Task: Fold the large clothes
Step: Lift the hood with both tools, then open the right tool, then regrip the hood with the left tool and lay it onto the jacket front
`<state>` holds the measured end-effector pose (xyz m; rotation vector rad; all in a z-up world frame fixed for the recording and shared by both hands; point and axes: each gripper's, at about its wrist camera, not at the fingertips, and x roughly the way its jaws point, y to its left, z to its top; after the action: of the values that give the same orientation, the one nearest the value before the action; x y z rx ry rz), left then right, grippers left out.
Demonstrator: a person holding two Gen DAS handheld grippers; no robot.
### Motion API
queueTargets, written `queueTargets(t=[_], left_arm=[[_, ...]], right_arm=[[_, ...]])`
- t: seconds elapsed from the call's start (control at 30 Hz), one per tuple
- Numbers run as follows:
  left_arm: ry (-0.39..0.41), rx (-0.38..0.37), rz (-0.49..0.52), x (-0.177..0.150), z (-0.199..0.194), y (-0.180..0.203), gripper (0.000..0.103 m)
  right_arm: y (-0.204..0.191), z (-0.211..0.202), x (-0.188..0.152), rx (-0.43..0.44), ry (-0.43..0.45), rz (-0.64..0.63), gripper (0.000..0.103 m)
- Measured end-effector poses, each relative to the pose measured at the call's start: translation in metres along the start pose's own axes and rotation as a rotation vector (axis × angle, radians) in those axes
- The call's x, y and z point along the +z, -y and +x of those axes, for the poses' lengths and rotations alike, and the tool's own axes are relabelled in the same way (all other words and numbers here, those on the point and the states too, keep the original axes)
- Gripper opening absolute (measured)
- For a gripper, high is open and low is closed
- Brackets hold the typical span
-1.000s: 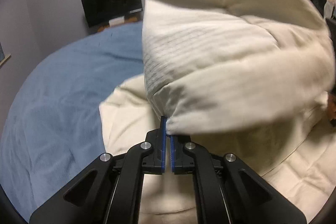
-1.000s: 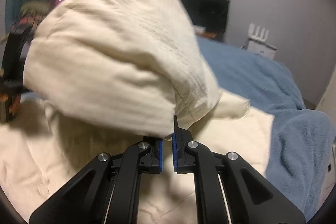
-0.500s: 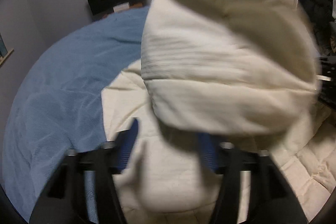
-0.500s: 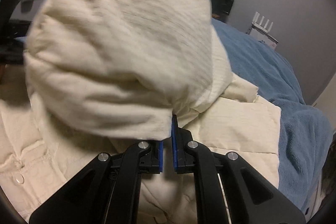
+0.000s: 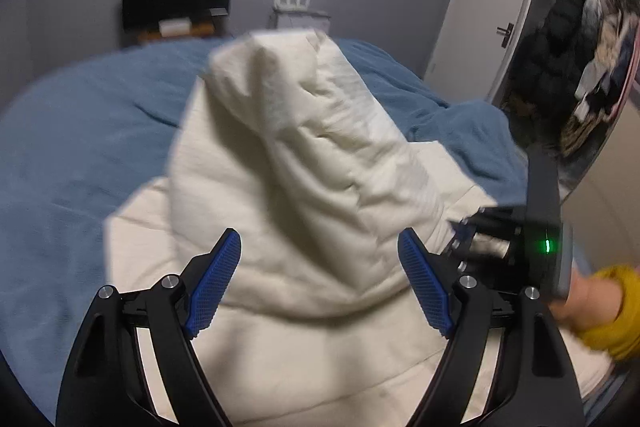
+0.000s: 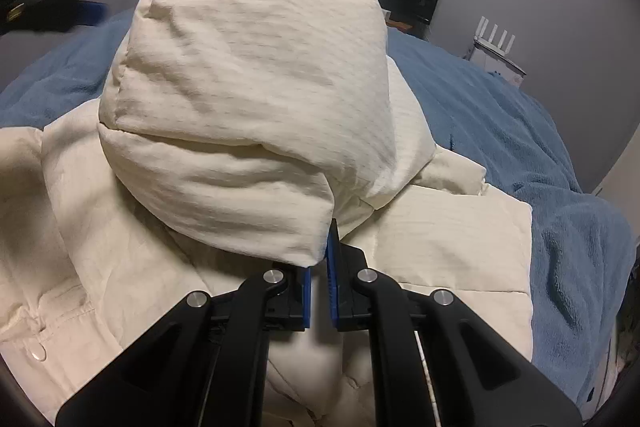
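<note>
**Jacket half let go, hood flap in one grip**

Jacket (image 5: 304,187), cream and quilted, lies spread on the blue bed (image 5: 72,163), with a puffy flap, apparently the hood or collar end, raised above its body. On the left, the left tongs (image 5: 320,283) stand wide apart and hold nothing; the raised fabric sits just beyond their blue pads (image 5: 216,279), and blur there makes it impossible to say whether it touches them. Further right in the same view the right tongs (image 5: 460,231) reach in at the flap's edge, held by a hand (image 5: 580,299) in a yellow sleeve. From the right wrist view, the right tongs (image 6: 319,287) are nearly together, clamped on the lower hem of the flap (image 6: 256,99), which balloons above them.

By its look the jacket is light, soft and springy: the padding will puff back rather than hold a crease, and the smooth shell may slide between the pads. Stitched hems and seams seem the firmest places to take hold, since a pinch in the middle of a quilted panel would likely gather only loose shell. Laid flat, each fold probably needs pressing down.
</note>
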<state>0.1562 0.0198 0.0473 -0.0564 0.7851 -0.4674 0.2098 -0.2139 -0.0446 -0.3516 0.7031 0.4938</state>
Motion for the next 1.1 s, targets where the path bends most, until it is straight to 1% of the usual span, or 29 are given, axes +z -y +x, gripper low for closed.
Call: queueTargets(t=[0.03,0.07,0.1,0.2,0.23,0.3,0.4,0.43,0.5,0.57,0.63,0.67,0.7,0.77,0.87,0.93,1.0,1.1], left_arm=[[-0.034,-0.079,-0.044,0.003,0.012,-0.004,0.078],[-0.052,-0.112,-0.069,0.003,0.015,-0.002,0.078],[-0.067,-0.126,-0.090,0.003,0.022,-0.002,0.075],[-0.106,-0.140,-0.078,-0.001,0.035,-0.001,0.018],[-0.113,-0.153,-0.076,-0.005,0.035,-0.001,0.014],[-0.107,-0.193,-0.078,-0.010,0.030,-0.002,0.011],[-0.084,-0.264,-0.078,-0.024,0.014,-0.004,0.010],[-0.087,-0.285,-0.085,-0.030,0.011,-0.008,0.010],[-0.116,-0.320,-0.145,-0.042,0.016,-0.022,0.009],[-0.145,-0.323,-0.220,-0.051,0.028,-0.039,0.009],[-0.177,-0.321,-0.295,-0.054,0.040,-0.055,0.009],[-0.189,-0.315,-0.328,-0.056,0.044,-0.062,0.009],[-0.197,-0.319,-0.361,-0.059,0.048,-0.068,0.009],[-0.208,-0.308,-0.367,-0.058,0.051,-0.069,0.009],[-0.217,-0.255,-0.310,-0.056,0.053,-0.060,0.010],[-0.215,-0.231,-0.286,-0.056,0.053,-0.055,0.010],[-0.215,-0.218,-0.274,-0.054,0.054,-0.048,0.010],[-0.215,-0.208,-0.263,-0.055,0.053,-0.045,0.010]], right_arm=[[-0.001,0.001,-0.001,-0.002,0.000,-0.002,0.005],[-0.001,0.002,-0.001,-0.003,-0.001,-0.004,0.005],[-0.001,0.002,-0.002,-0.003,-0.001,-0.006,0.005],[0.001,0.004,-0.003,0.000,0.000,-0.005,0.005],[0.001,0.003,-0.003,0.003,0.000,-0.002,0.005],[0.004,0.002,-0.003,0.020,0.000,0.010,0.005],[0.008,-0.003,-0.001,0.067,0.012,0.027,0.005],[0.008,-0.005,-0.001,0.087,0.014,0.030,0.008],[0.007,-0.007,-0.002,0.126,0.005,0.022,0.013],[0.003,-0.008,-0.002,0.137,-0.002,-0.005,0.024],[-0.003,-0.009,-0.003,0.143,-0.006,-0.025,0.047],[-0.005,-0.011,-0.003,0.151,-0.002,-0.031,0.051],[-0.006,-0.014,-0.003,0.168,0.006,-0.038,0.053],[-0.009,-0.021,-0.005,0.194,0.027,-0.036,0.053],[-0.011,-0.034,-0.001,0.245,0.075,-0.003,0.053],[-0.018,-0.036,0.007,0.267,0.085,0.002,0.053],[-0.028,-0.033,0.016,0.260,0.072,-0.015,0.053],[-0.051,-0.018,0.024,0.226,0.035,-0.072,0.053]])
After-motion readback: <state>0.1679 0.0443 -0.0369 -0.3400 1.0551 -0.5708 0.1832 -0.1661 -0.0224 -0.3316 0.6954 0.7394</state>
